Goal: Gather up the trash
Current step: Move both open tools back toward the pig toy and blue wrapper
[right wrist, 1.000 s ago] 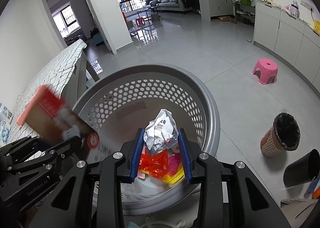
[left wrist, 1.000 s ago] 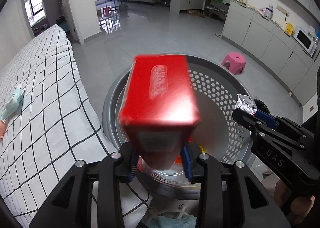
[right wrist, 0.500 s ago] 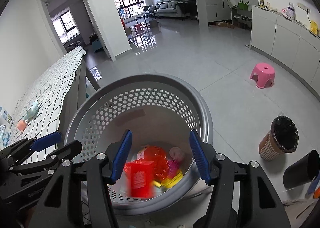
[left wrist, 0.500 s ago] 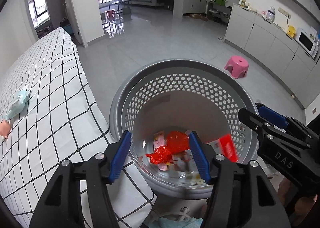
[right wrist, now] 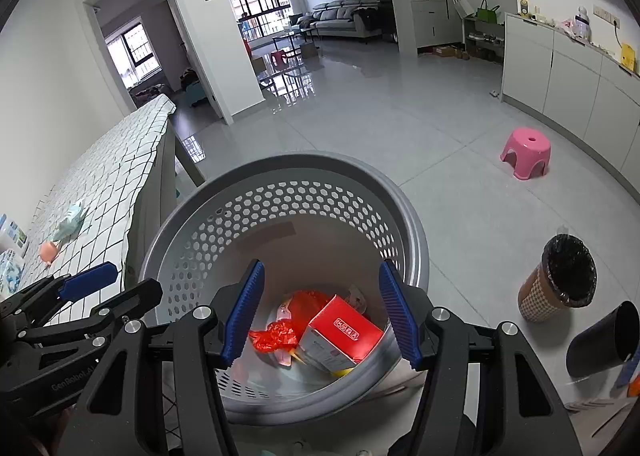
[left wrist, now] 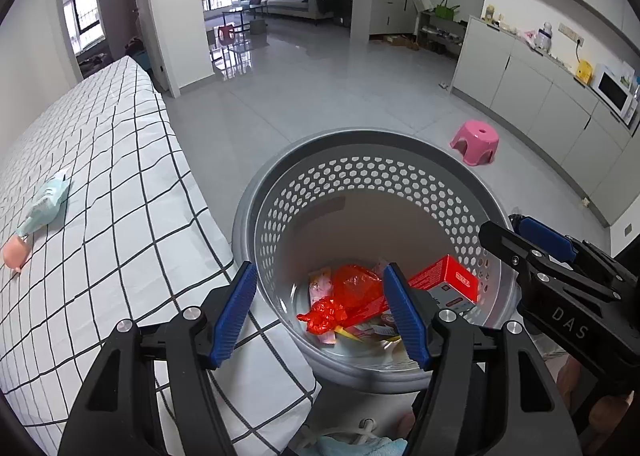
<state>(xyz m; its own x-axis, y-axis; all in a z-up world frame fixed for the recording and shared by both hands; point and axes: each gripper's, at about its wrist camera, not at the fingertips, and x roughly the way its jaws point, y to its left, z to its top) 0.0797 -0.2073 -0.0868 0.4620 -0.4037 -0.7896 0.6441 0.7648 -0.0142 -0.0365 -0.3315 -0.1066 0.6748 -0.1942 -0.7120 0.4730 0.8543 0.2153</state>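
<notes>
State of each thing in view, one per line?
Left gripper: jaws opening, nothing between them.
Right gripper: open, empty.
Basket: upright, trash at the bottom.
Red box: in basket, tilted.
Red wrapper: crumpled, in basket.
Bin: upright, black liner.
Stool: upright on floor.

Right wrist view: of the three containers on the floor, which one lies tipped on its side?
The plain black cylindrical bin at the far right; the checkered bag-lined bin and the grey perforated basket stand upright.
</notes>
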